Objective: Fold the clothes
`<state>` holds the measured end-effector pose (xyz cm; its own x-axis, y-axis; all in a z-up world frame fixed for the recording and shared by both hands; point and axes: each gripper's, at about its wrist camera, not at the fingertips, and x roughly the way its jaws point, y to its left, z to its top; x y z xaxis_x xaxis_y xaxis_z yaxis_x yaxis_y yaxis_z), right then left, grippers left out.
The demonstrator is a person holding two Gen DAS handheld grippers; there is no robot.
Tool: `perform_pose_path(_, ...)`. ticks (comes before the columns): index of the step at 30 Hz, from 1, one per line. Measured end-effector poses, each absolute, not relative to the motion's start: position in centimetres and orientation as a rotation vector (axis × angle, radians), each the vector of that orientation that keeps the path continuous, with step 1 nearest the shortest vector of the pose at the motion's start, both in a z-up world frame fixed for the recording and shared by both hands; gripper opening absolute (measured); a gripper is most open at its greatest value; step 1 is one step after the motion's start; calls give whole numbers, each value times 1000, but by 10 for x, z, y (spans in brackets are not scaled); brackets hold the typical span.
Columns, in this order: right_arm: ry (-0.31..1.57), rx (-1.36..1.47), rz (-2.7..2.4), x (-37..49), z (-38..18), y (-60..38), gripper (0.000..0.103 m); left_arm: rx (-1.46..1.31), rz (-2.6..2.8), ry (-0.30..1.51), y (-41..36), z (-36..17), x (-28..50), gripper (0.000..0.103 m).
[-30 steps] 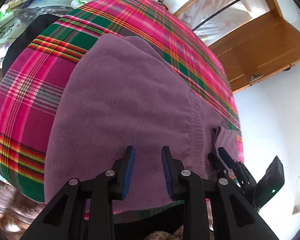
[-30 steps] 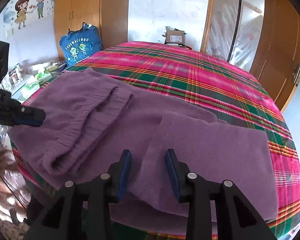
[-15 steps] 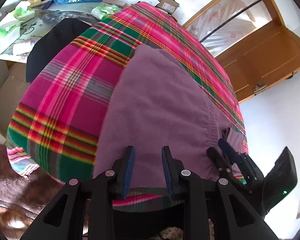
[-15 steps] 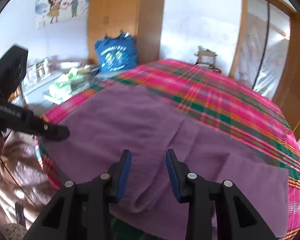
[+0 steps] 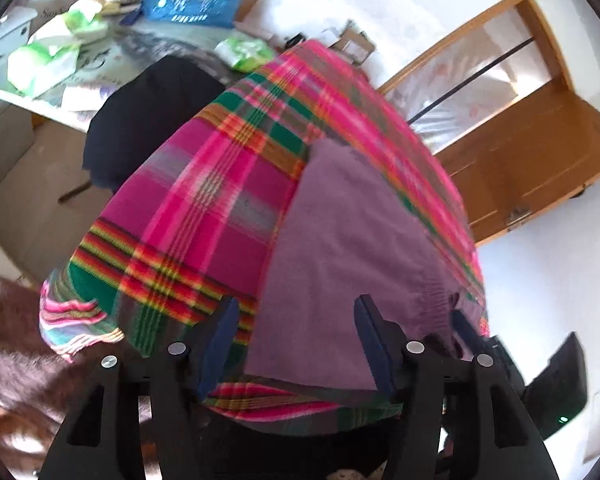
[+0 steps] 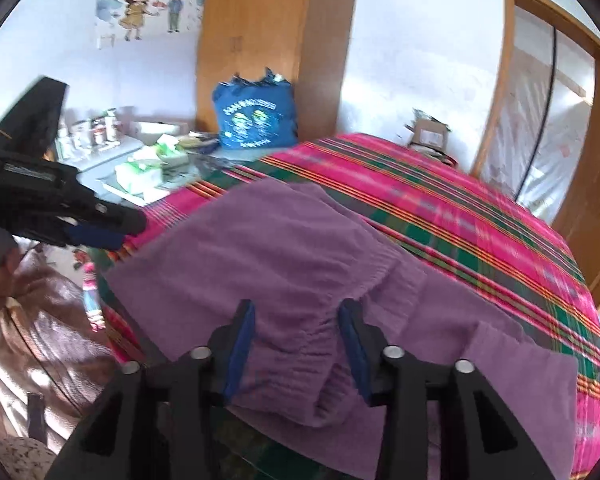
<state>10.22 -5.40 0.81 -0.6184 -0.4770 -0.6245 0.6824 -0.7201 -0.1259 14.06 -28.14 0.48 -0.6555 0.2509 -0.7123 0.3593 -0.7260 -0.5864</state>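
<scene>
A purple knitted garment (image 5: 348, 248) lies spread on the pink and green plaid bed cover (image 5: 204, 208), near the bed's front edge. My left gripper (image 5: 296, 336) hovers over the garment's left edge; its jaws are opening and its pads press on nothing. In the right wrist view the garment (image 6: 284, 248) shows a ribbed band and a folded part at the right. My right gripper (image 6: 296, 320) hangs over that ribbed band, jaws opening, with cloth below them but not pinched. The left gripper (image 6: 92, 232) appears at the left of this view, over the bed corner.
A low table (image 6: 112, 152) with green tissue packs and bottles stands left of the bed, with a blue bag (image 6: 256, 120) behind it. A dark chair (image 5: 148, 120) sits by the bed corner. A brown furry throw (image 5: 12, 328) lies at lower left. Wooden doors (image 5: 540, 152) are at the right.
Both grippers have slid left along the bed's front edge. Their jaws now stand wider than before. The garment lies flatter, its earlier bunched fold at the left spread out.
</scene>
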Motion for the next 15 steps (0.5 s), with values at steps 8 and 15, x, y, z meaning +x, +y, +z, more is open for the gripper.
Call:
perform_pose_path(8, 608, 644, -2370, 123, 12, -79, 49, 1292, -2502, 1174, -289, -6, 143, 62)
perform_pose_path(15, 541, 581, -2318, 136, 18, -82, 49, 1294, -2501, 1194, -292, -8, 147, 62)
